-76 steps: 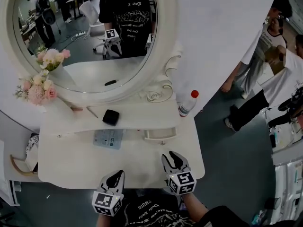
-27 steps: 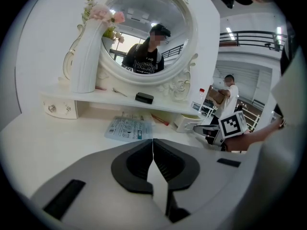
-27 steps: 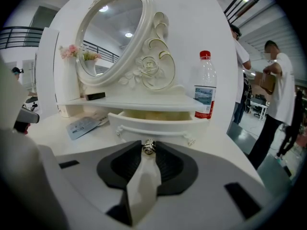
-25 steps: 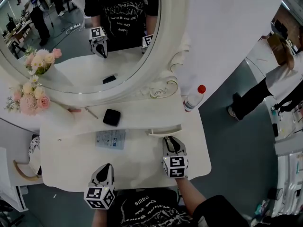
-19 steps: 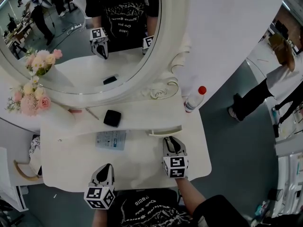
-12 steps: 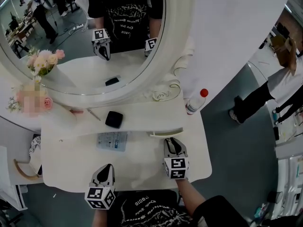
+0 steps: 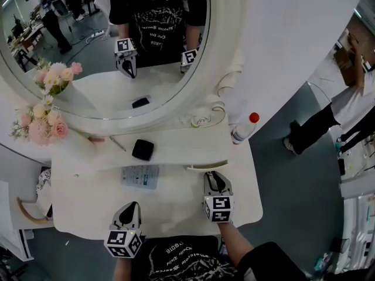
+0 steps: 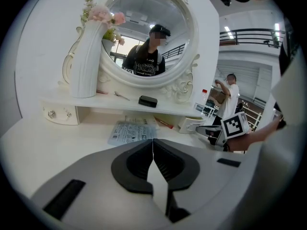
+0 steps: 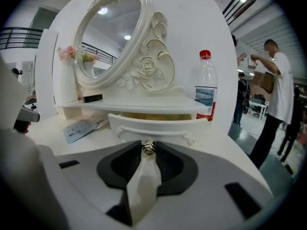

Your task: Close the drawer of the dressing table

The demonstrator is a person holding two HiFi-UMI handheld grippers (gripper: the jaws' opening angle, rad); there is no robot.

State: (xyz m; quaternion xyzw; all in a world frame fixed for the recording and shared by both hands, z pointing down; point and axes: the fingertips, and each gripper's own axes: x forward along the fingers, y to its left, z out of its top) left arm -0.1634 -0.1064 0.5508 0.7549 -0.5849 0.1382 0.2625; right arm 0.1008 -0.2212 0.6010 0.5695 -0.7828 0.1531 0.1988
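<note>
Seemingly light and stiff, the drawer (image 9: 144, 121) stands slightly open just ahead of the jaws of the right gripper (image 9: 149, 144), which pinch a small metal piece (image 9: 149, 148); the left gripper (image 8: 153, 145) has its jaws clenched on nothing, the drawer off to their right. Likely best pushed mid-front; its slim handle (image 9: 158, 131) looks fragile.

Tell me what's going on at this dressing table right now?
A person is working at a white dressing table with a gripper in each hand. The right gripper is closed on the small metal knob of the drawer. The drawer stands slightly out from under the shelf, so it is not fully shut. The left gripper is shut and empty above the tabletop's near edge. A leaflet and a water bottle are not being handled.
</note>
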